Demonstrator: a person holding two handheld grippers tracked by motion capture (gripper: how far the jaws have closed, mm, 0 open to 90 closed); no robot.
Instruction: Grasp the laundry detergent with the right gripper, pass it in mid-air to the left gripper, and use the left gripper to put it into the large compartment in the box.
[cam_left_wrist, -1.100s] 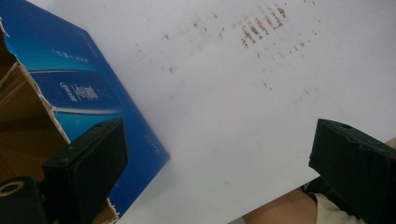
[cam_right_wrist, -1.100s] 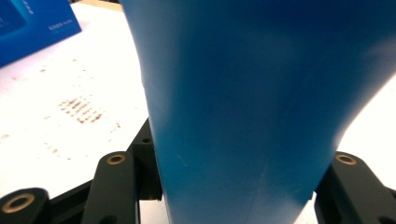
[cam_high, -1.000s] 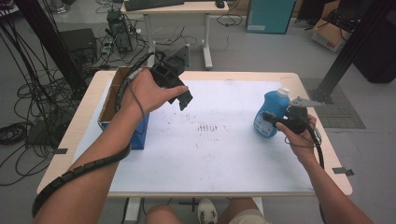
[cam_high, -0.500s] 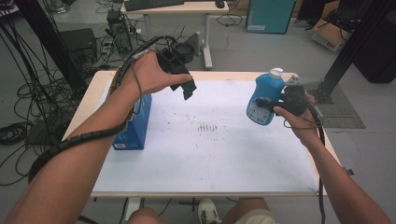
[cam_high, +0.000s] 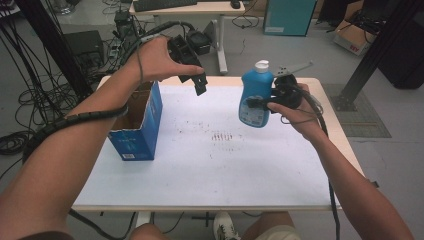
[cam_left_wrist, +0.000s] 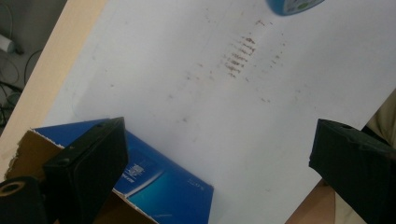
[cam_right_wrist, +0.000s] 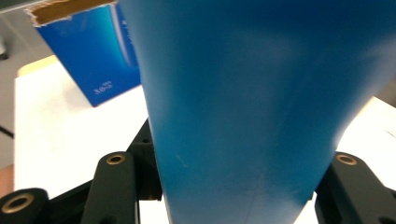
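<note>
While the right claw (cam_high: 256, 104) is clamped on the lower body of the blue bottle (cam_high: 255, 95), the bottle hangs upright in the air above the right half of the surface (cam_high: 215, 165), its white cap (cam_high: 261, 65) uppermost. In the right gripper view both jaws press flat on the bottle's (cam_right_wrist: 243, 107) sides, so the grip is low on the body and the cap end is free to swing. The likely step is the carry toward the open blue carton (cam_high: 137, 122), which stands upright near the left edge of the surface with its torn top open.

Procedure, as a judgement:
- Hold the clamping force constant; the plastic wall is smooth and may slip if pressure eases
- Keep the bottle vertical during the traverse, since a low grip gives the top leverage to tip
- Carry the base above the carton's rim before moving over the opening, then lower straight down

The left claw (cam_high: 199, 84) is held in the air above the far left of the surface, just past the carton, jaws spread wide with nothing between them, as the left gripper view confirms. It is available to steady the carton's (cam_left_wrist: 154, 182) wall so the light cardboard does not slide or topple on contact
</note>
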